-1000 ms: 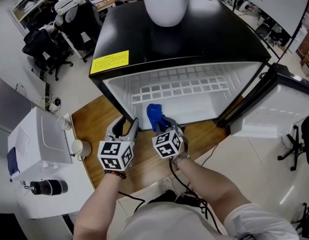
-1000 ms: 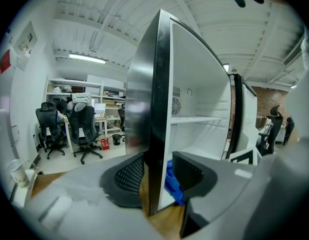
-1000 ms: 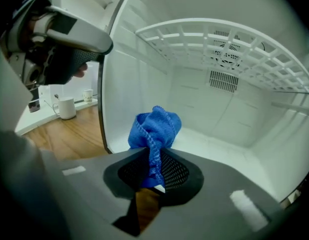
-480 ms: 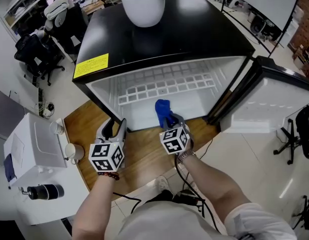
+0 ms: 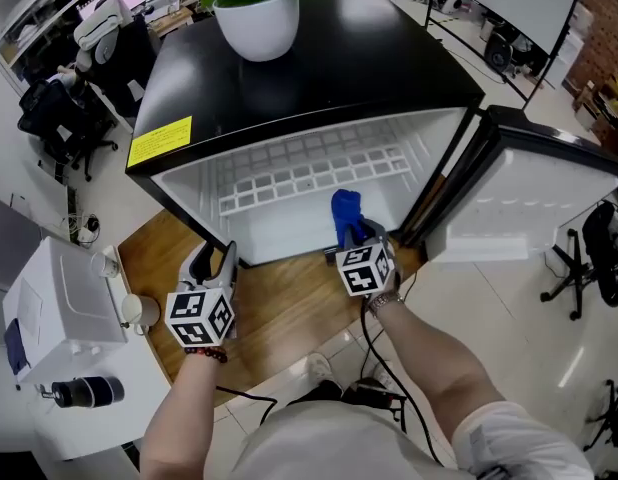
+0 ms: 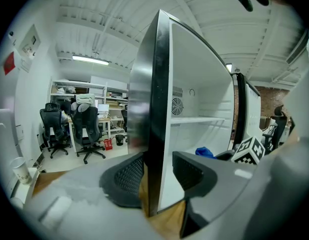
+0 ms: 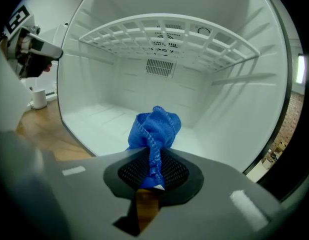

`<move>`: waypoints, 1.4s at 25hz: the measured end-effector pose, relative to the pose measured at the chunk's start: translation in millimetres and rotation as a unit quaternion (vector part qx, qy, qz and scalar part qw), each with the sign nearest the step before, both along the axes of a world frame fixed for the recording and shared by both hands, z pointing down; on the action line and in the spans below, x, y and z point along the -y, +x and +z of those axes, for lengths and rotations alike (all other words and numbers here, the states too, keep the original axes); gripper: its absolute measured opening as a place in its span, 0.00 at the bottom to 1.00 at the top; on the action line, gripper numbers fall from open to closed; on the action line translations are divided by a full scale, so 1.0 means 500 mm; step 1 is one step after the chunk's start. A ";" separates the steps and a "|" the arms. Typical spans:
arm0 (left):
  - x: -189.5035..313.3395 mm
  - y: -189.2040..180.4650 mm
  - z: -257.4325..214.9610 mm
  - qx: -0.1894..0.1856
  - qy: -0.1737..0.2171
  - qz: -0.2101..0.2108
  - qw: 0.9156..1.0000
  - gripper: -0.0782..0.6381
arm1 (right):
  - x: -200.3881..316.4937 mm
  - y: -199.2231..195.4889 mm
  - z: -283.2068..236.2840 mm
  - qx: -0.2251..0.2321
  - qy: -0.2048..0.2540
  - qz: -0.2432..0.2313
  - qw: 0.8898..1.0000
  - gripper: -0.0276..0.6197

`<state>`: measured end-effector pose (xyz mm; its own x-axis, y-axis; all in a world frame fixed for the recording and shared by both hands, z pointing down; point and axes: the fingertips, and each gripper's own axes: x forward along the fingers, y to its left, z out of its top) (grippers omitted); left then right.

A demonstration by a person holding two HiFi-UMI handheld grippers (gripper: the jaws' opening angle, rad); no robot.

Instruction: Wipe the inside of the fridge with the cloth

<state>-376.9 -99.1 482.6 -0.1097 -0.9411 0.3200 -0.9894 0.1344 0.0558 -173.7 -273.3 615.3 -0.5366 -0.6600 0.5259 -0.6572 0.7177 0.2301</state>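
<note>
A small black fridge (image 5: 309, 78) stands open, with a white inside (image 7: 119, 114) and a white wire shelf (image 7: 164, 34). My right gripper (image 5: 357, 236) is at the front of the opening, right of its middle, shut on a bunched blue cloth (image 7: 155, 129) that points into the cavity above the floor. The cloth (image 5: 346, 211) also shows in the head view. My left gripper (image 5: 215, 258) straddles the front edge of the fridge's left wall (image 6: 153, 109). Its jaws stand wide, closed around that edge.
The fridge door (image 5: 519, 208) hangs open to the right. A white plant pot (image 5: 254, 23) sits on top of the fridge. The fridge rests on a wooden board (image 5: 279, 308). To the left are a white box (image 5: 59, 298), a cup (image 5: 132, 311) and a black bottle (image 5: 84, 391).
My right gripper has carried the blue cloth to the right along the fridge opening. The left gripper has stayed on the left wall's edge.
</note>
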 end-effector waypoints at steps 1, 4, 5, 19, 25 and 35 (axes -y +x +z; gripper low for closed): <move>0.000 0.000 0.000 0.000 0.000 0.000 1.000 0.36 | 0.007 0.010 0.000 -0.001 0.001 0.005 1.000 0.14; -0.001 0.000 0.000 0.000 -0.001 -0.001 1.000 0.36 | 0.022 0.037 0.002 -0.008 0.000 0.018 1.000 0.14; -0.001 0.000 0.000 -0.001 -0.002 -0.001 1.000 0.36 | 0.027 0.045 0.002 -0.011 -0.001 0.022 1.000 0.14; -0.033 0.019 0.026 -0.022 -0.015 -0.013 1.000 0.36 | 0.059 0.102 0.003 -0.032 -0.005 0.050 0.998 0.14; -0.032 0.090 0.058 -0.040 -0.028 0.020 0.999 0.36 | 0.028 0.088 -0.046 0.016 -0.005 0.025 1.000 0.14; 0.098 0.295 0.050 -0.109 -0.033 0.194 0.974 0.41 | -0.096 0.057 -0.185 0.100 -0.002 -0.099 0.990 0.14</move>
